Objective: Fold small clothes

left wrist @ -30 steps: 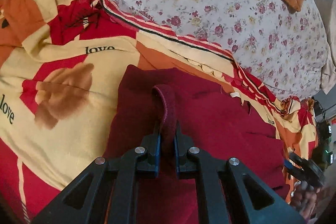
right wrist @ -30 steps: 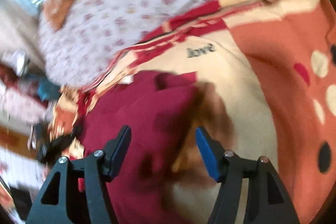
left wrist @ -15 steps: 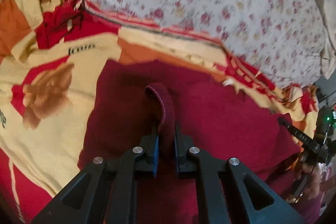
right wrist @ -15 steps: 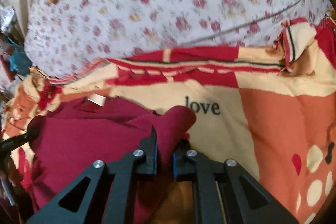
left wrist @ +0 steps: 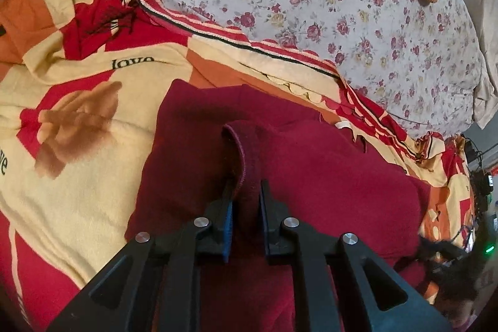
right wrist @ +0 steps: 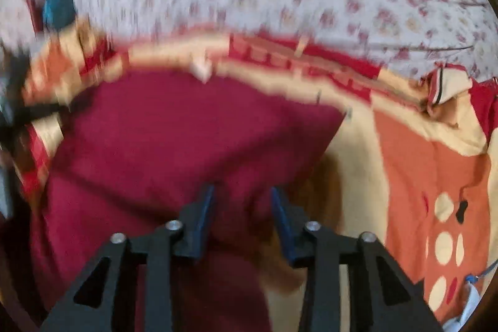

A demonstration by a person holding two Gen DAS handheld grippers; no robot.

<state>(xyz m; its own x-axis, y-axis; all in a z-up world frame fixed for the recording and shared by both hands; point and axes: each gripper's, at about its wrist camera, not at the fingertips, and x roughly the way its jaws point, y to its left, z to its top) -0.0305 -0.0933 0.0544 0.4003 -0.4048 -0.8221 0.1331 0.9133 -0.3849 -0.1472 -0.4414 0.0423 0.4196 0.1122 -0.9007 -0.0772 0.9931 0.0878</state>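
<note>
Maroon garment [left wrist: 326, 176]: lies spread on the blanket [left wrist: 77, 145] on the bed, partly folded, one edge lifted
Left claw [left wrist: 246, 201]: pinched narrow on a raised hem loop of the garment
Right claw [right wrist: 242, 207]: parted wide over the garment's near edge, gripping nothing; view blurred
Risk one: with only the left hold, a pull may drag the whole garment and undo the fold
Risk two: the right claw, closing low, may catch the blanket with the cloth
Risk three: the thin hem may slip from the left pinch
</note>
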